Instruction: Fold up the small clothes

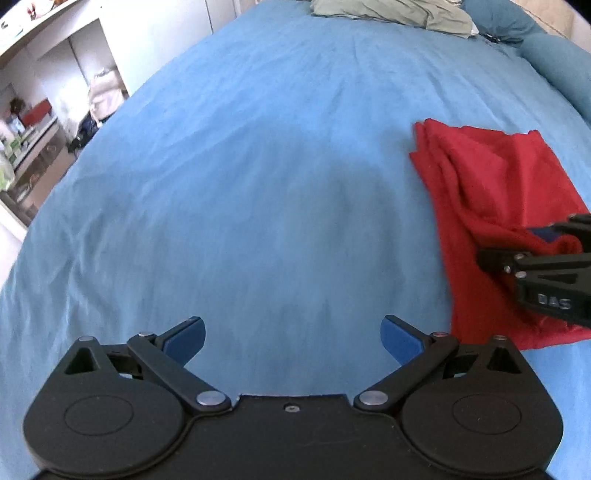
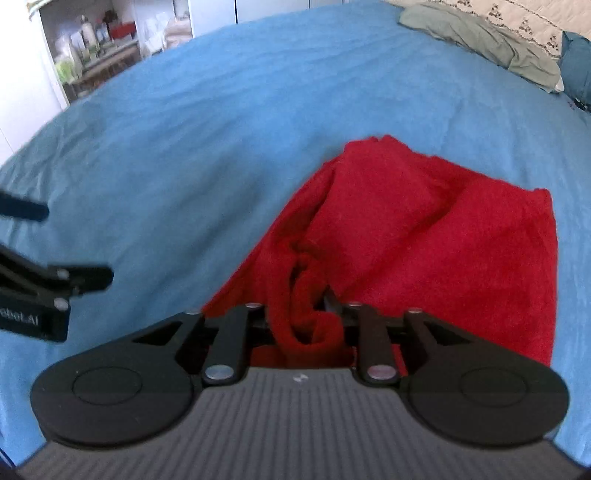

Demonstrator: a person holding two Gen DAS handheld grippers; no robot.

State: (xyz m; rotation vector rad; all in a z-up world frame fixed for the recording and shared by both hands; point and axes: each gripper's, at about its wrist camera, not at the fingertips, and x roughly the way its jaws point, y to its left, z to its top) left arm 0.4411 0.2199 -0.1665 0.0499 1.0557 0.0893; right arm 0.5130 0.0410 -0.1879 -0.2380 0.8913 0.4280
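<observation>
A red garment point(image 1: 495, 206) lies folded on the blue bed sheet point(image 1: 258, 166), to the right in the left wrist view. My left gripper point(image 1: 293, 341) is open and empty above bare sheet, left of the garment. My right gripper point(image 2: 303, 321) is shut on a bunched fold at the near edge of the red garment point(image 2: 424, 236). It also shows in the left wrist view point(image 1: 517, 247), pinching the cloth's right side. The left gripper appears at the left edge of the right wrist view point(image 2: 74, 280).
A grey-green cloth point(image 1: 388, 13) lies at the head of the bed next to blue pillows point(image 1: 546, 51). White shelves point(image 1: 33, 122) with clutter stand beyond the bed's left edge. A patterned cover point(image 2: 517, 22) lies at the far right.
</observation>
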